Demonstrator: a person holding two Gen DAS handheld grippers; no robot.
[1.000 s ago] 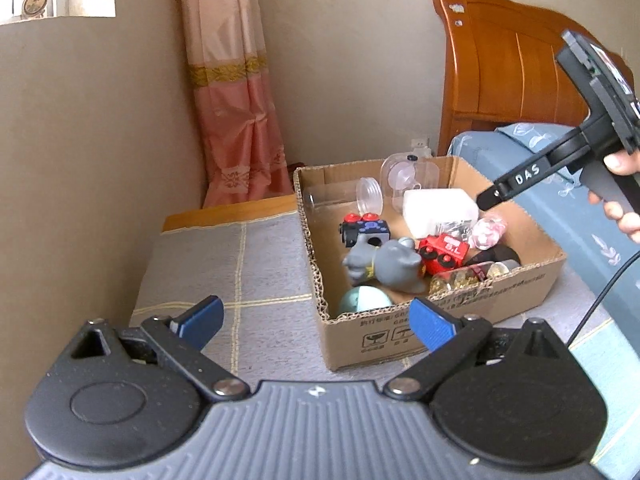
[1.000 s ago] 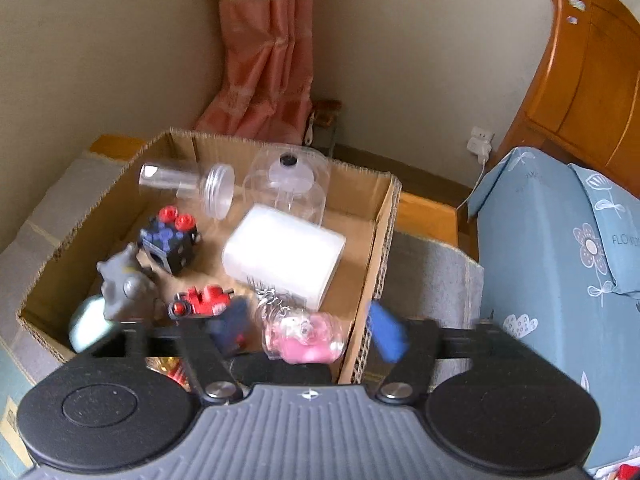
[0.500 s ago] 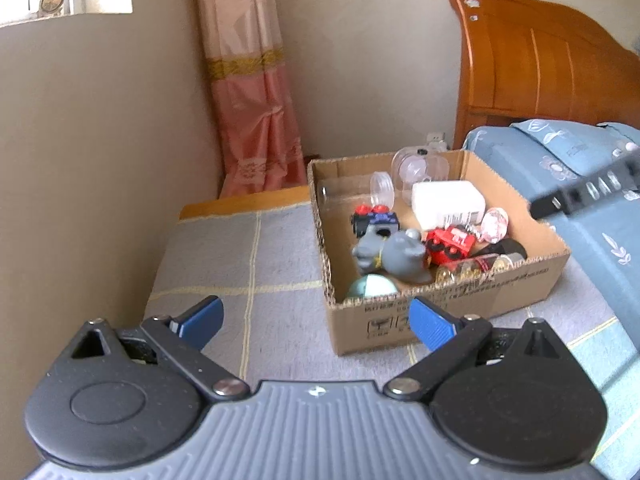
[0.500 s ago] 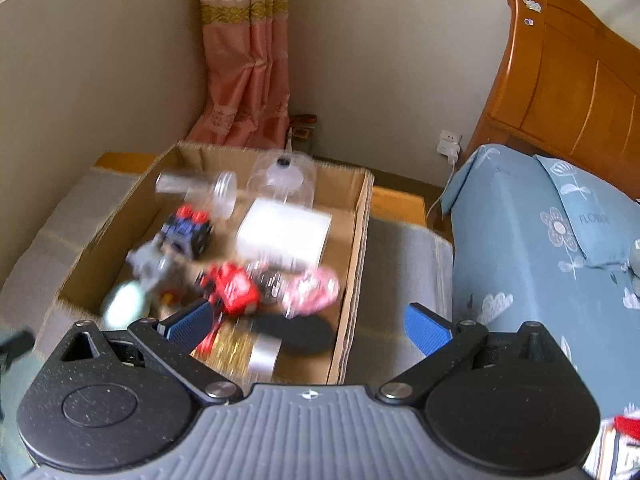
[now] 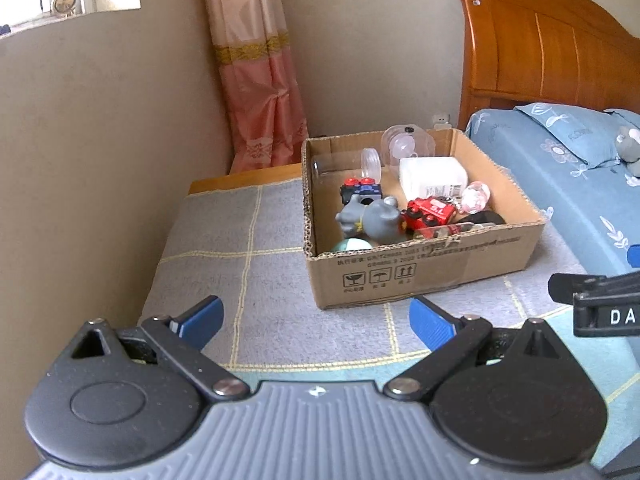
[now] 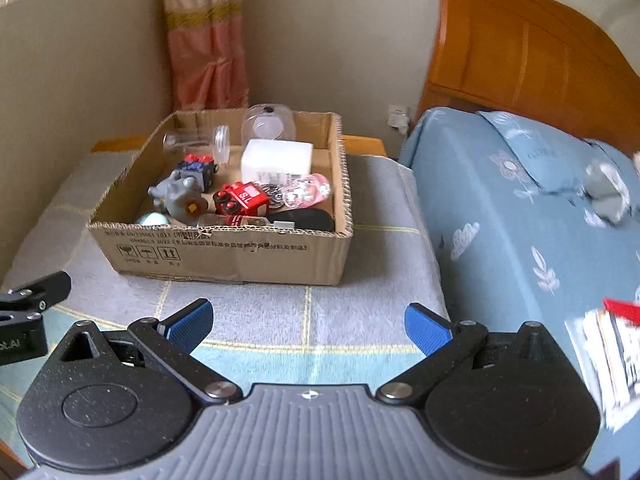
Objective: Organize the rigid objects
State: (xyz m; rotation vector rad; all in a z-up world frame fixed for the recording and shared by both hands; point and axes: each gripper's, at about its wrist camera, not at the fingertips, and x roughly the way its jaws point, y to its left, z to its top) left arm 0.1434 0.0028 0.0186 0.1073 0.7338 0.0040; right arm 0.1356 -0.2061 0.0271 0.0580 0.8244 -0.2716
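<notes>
Bedroom corner, grey checked cloth (image 6: 360, 300) covering a low surface beside a blue bed (image 6: 500, 200).

Right gripper (image 6: 308, 324) hovering above the cloth, blue pads spread as wide as possible, pinching nothing. Left gripper (image 5: 316, 318) likewise spread and empty, hanging over the same cloth on the other side.

Lying straight ahead of both, near but apart: a cardboard box (image 6: 224, 252), long side facing the grippers, open at the top. Sitting inside, crowded together: a grey toy animal (image 6: 176, 196) toward the left, a red toy car (image 6: 242, 200) touching it near the middle, a pink trinket (image 6: 308, 190) just right of the car, a white box (image 6: 276, 158) behind, a clear jar (image 6: 196, 140) lying on its side at the back left.

Judging by the views, box centred slightly left of the right gripper and slightly right of the left one, neither clearly nearer. Probably meaning a forward and downward reach over the near wall for either hand.

Resting well apart on the bed: another grey toy (image 6: 608, 196), blurred, on the right gripper's side.
</notes>
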